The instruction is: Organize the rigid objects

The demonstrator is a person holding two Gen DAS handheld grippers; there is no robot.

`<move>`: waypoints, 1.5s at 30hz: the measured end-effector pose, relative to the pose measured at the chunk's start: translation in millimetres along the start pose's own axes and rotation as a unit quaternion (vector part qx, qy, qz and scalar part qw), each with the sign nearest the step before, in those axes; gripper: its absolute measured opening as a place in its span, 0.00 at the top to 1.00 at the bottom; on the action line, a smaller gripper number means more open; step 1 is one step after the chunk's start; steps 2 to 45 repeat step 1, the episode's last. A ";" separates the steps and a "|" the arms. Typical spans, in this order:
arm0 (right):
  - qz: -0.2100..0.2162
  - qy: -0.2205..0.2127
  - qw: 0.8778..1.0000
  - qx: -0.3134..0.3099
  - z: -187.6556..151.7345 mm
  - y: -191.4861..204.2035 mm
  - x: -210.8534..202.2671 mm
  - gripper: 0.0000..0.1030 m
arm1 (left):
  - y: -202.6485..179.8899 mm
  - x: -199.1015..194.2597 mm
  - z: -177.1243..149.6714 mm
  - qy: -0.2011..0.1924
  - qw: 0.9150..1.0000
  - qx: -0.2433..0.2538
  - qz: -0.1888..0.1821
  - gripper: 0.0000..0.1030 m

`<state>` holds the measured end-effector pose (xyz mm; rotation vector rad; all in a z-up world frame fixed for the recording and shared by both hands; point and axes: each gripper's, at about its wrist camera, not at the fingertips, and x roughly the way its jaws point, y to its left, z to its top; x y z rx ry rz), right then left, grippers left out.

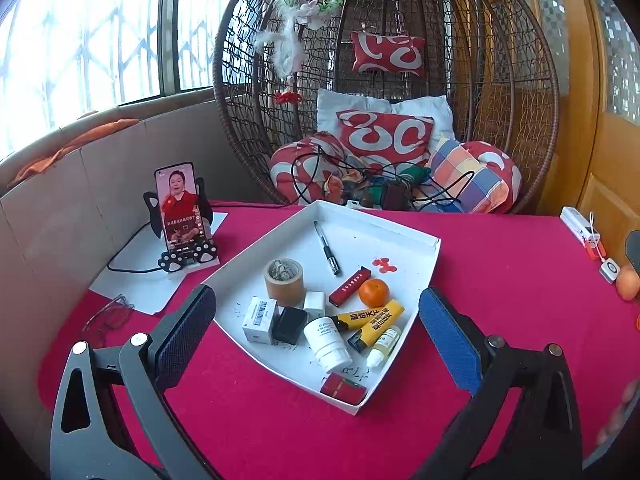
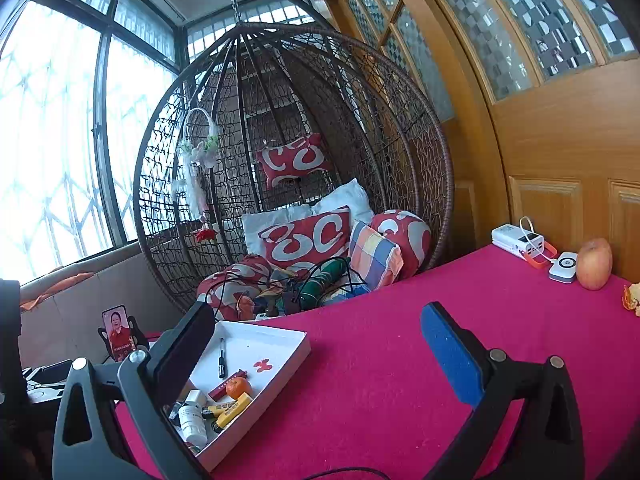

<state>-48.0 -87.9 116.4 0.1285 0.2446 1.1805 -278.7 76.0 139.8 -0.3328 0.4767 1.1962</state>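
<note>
Clutter fills the near half of a white tray (image 1: 416, 258) on a red-covered worktop (image 1: 500, 280), directly ahead of the left hand-held gripper (image 1: 316, 316), whose pads stand wide apart and hold nothing. Just beyond its fingertips lie a white pill bottle (image 1: 328, 344), two yellow tubes (image 1: 372, 316), a black cube (image 1: 289, 325), a barcode-labelled box (image 1: 260, 319) and a tape roll (image 1: 284, 282); a tangerine (image 1: 373, 292) and a pen (image 1: 327, 247) lie farther off. The pile looks unsorted, and the gripper frames it squarely, probably to pick a first piece. The right hand-held gripper (image 2: 316, 352), also spread and empty, hovers with the tray at its left finger and bare cloth ahead, a likely sorting space. Far to its right, an apple (image 2: 594, 264) and a power bank (image 2: 520, 240) sit at the worktop's edge.
</note>
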 end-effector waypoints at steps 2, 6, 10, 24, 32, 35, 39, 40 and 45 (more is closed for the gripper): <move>0.000 0.001 1.000 0.000 -0.2 -0.4 -0.3 0.00 | -0.1 0.3 0.2 0.000 1.000 0.001 0.000 0.00; 0.000 0.001 1.000 0.000 -0.2 -0.4 -0.3 0.00 | -0.1 0.3 0.2 0.000 1.000 0.001 0.000 0.00; 0.000 0.001 1.000 0.000 -0.2 -0.4 -0.3 0.00 | -0.1 0.3 0.2 0.000 1.000 0.001 0.000 0.00; 0.000 0.001 1.000 0.000 -0.2 -0.4 -0.3 0.00 | -0.1 0.3 0.2 0.000 1.000 0.001 0.000 0.00; 0.000 0.001 1.000 0.000 -0.2 -0.4 -0.3 0.00 | -0.1 0.3 0.2 0.000 1.000 0.001 0.000 0.00; 0.000 0.001 1.000 0.000 -0.2 -0.4 -0.3 0.00 | -0.1 0.3 0.2 0.000 1.000 0.001 0.000 0.00; 0.000 0.001 1.000 0.000 -0.2 -0.4 -0.3 0.00 | -0.1 0.3 0.2 0.000 1.000 0.001 0.000 0.00; 0.000 0.001 1.000 0.000 -0.2 -0.4 -0.3 0.00 | -0.1 0.3 0.2 0.000 1.000 0.001 0.000 0.00; 0.000 0.001 1.000 0.000 -0.2 -0.4 -0.3 0.00 | -0.1 0.3 0.2 0.000 1.000 0.001 0.000 0.00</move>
